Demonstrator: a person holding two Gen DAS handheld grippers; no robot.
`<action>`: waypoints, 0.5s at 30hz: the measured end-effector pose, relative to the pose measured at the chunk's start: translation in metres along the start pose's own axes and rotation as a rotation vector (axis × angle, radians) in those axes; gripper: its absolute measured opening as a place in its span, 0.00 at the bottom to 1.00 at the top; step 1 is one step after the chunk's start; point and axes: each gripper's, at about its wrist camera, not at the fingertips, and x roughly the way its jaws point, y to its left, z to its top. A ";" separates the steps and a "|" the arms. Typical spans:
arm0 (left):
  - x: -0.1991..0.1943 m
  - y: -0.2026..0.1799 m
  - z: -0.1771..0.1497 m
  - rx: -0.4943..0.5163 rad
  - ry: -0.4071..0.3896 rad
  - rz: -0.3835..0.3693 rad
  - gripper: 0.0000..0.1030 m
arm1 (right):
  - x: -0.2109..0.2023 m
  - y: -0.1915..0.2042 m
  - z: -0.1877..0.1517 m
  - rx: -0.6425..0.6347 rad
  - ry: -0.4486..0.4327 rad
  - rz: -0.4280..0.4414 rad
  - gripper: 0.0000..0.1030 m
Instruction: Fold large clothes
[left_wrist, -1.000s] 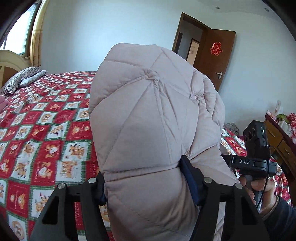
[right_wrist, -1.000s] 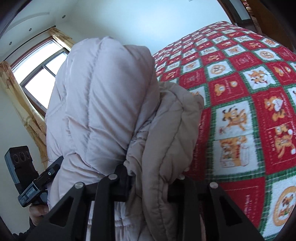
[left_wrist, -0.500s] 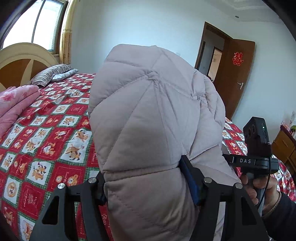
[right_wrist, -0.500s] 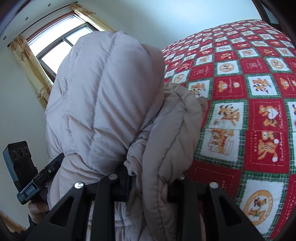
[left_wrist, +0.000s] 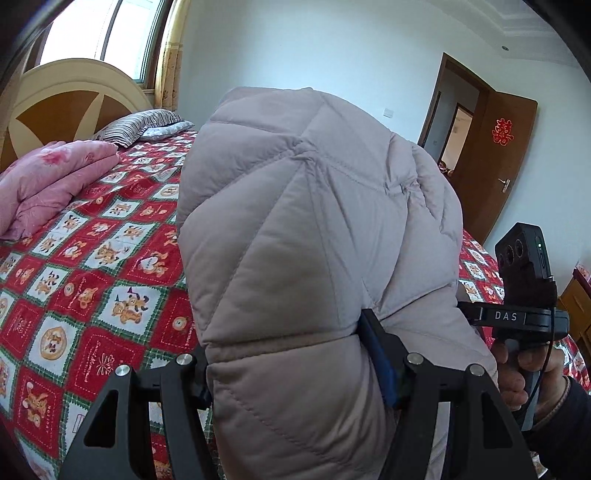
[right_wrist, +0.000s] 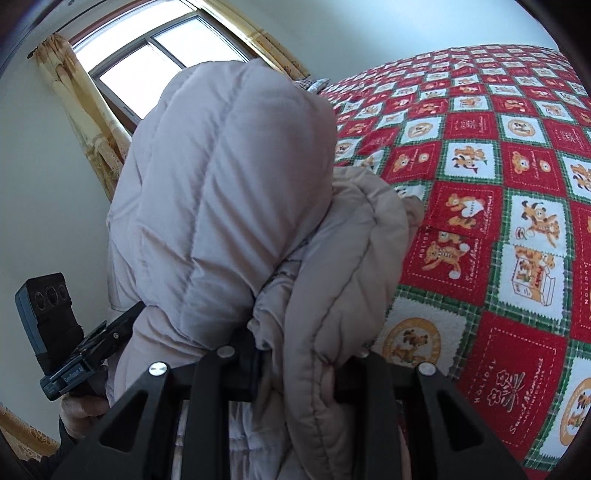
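A pale pink-grey quilted down jacket (left_wrist: 314, 240) hangs bunched between both grippers, lifted above the bed. My left gripper (left_wrist: 291, 365) is shut on a thick fold of it; the jacket fills the middle of the left wrist view and hides the fingertips. My right gripper (right_wrist: 295, 365) is shut on another padded fold of the jacket (right_wrist: 229, 184), which rises up in front of the right wrist view. Each view shows the other hand-held gripper unit at its edge: the right one (left_wrist: 524, 295) and the left one (right_wrist: 62, 332).
The bed (left_wrist: 92, 258) has a red, white and green cartoon-patch quilt, also in the right wrist view (right_wrist: 498, 221). A folded pink blanket (left_wrist: 48, 181) and striped pillows (left_wrist: 140, 123) lie near the headboard. A brown door (left_wrist: 495, 162) stands open at the right; a window (right_wrist: 155, 55) has yellow curtains.
Both grippers have swung with the jacket toward the head of the bed; the headboard, pink blanket and window have come into view. Both grips on the jacket are unchanged.
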 end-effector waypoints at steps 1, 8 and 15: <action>0.001 0.004 -0.002 -0.004 0.004 0.002 0.64 | 0.003 0.002 -0.001 -0.006 0.006 -0.001 0.28; 0.012 0.026 -0.011 -0.042 0.026 0.002 0.64 | 0.011 0.011 -0.007 -0.010 0.026 -0.010 0.28; 0.027 0.040 -0.019 -0.073 0.076 0.045 0.74 | 0.021 0.004 -0.009 0.016 0.041 -0.025 0.28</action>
